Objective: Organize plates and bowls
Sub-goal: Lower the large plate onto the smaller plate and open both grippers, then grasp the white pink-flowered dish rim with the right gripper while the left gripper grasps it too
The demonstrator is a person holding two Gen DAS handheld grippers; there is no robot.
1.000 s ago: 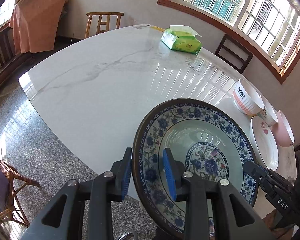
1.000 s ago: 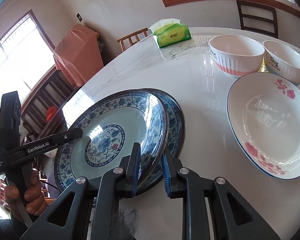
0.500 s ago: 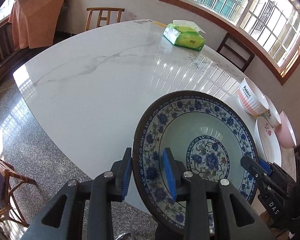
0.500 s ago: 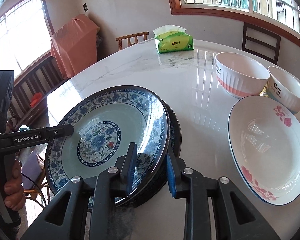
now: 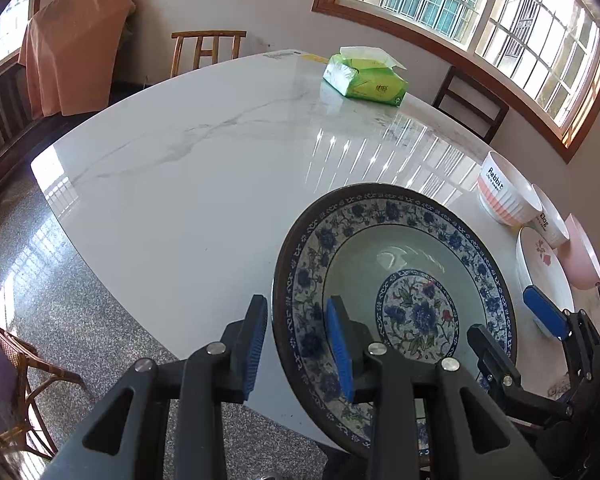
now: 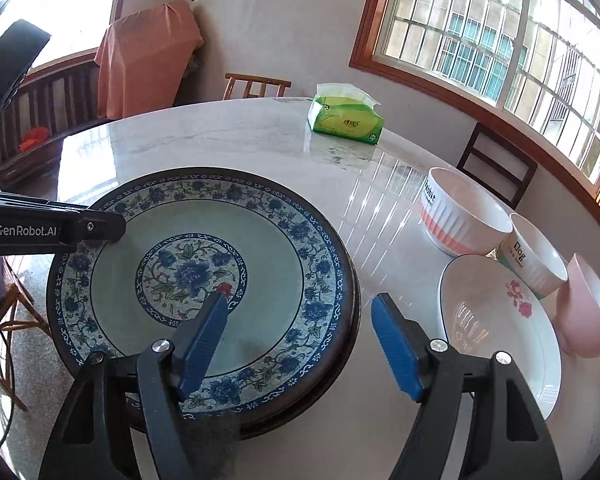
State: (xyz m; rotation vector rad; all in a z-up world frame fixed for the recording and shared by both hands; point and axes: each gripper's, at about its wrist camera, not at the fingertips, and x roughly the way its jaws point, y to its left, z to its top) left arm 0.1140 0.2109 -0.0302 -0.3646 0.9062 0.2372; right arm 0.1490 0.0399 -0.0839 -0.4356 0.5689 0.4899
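A blue floral plate [image 6: 196,272] lies stacked on a second like plate, whose dark rim [image 6: 350,344] shows beneath, on the marble table [image 6: 228,140]. My left gripper [image 5: 298,346] straddles the top plate's [image 5: 404,304] near rim with a small gap at the outer pad; its finger also shows in the right wrist view [image 6: 52,230]. My right gripper [image 6: 300,344] is open wide, its left pad over the plate, its right pad outside the rim. It also shows in the left wrist view [image 5: 512,332].
At the right stand a white plate with a red flower [image 6: 496,320], a white-and-pink ribbed bowl [image 6: 460,212], a small white bowl [image 6: 536,256] and a pink bowl [image 6: 588,312]. A green tissue pack [image 6: 346,120] lies at the far side. Chairs surround the table.
My right gripper has opened and let go of the top plate, which now lies flat and centred on the lower plate. My left gripper has loosened slightly on the rim.
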